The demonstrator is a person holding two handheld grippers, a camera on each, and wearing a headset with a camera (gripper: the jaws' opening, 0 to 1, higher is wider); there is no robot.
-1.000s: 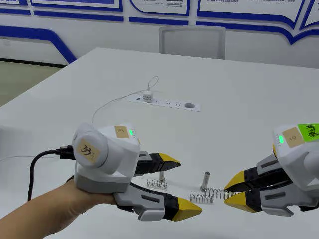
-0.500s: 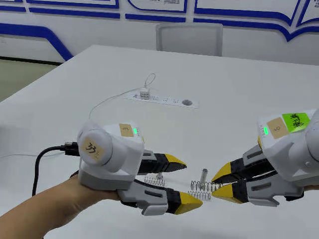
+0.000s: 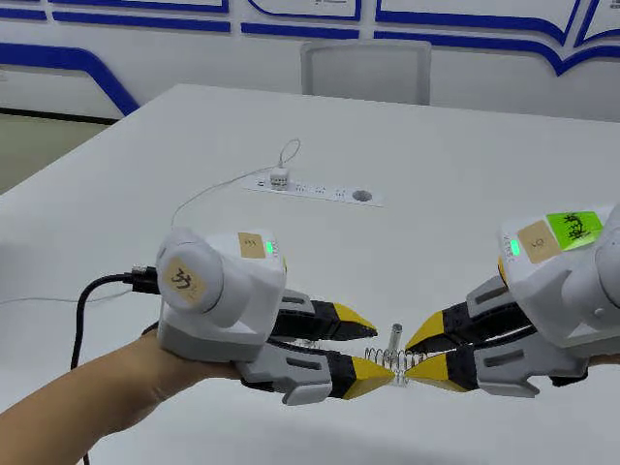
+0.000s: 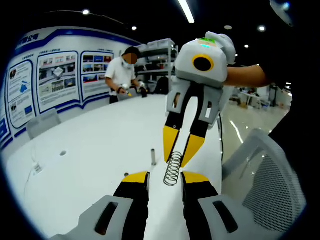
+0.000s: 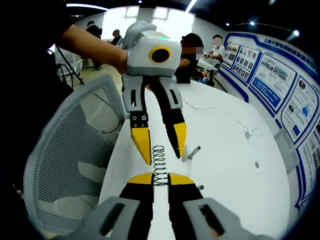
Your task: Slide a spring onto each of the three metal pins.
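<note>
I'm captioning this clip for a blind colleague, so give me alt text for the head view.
Two grippers meet tip to tip over a white table: the right gripper pinches one end of a spring, whose other end lies between the open fingers of the left gripper. A metal pin stands upright behind the spring; a power strip lies farther back.

A showroom-like office or tech lab. A long white meeting desk (image 3: 465, 194) runs through the room, with a power strip (image 3: 310, 191) set flush into its top and a small white charger (image 3: 278, 176) plugged in. Grey mesh office chairs (image 5: 75, 150) stand around it. The walls carry blue-and-white display boards (image 4: 55, 75) with photos and text – the sort a company puts up. Further back there are storage racks (image 4: 157, 55) stacked with boxes, ceiling strip lights (image 4: 187, 10) and several people (image 5: 192, 60) at work.
</note>
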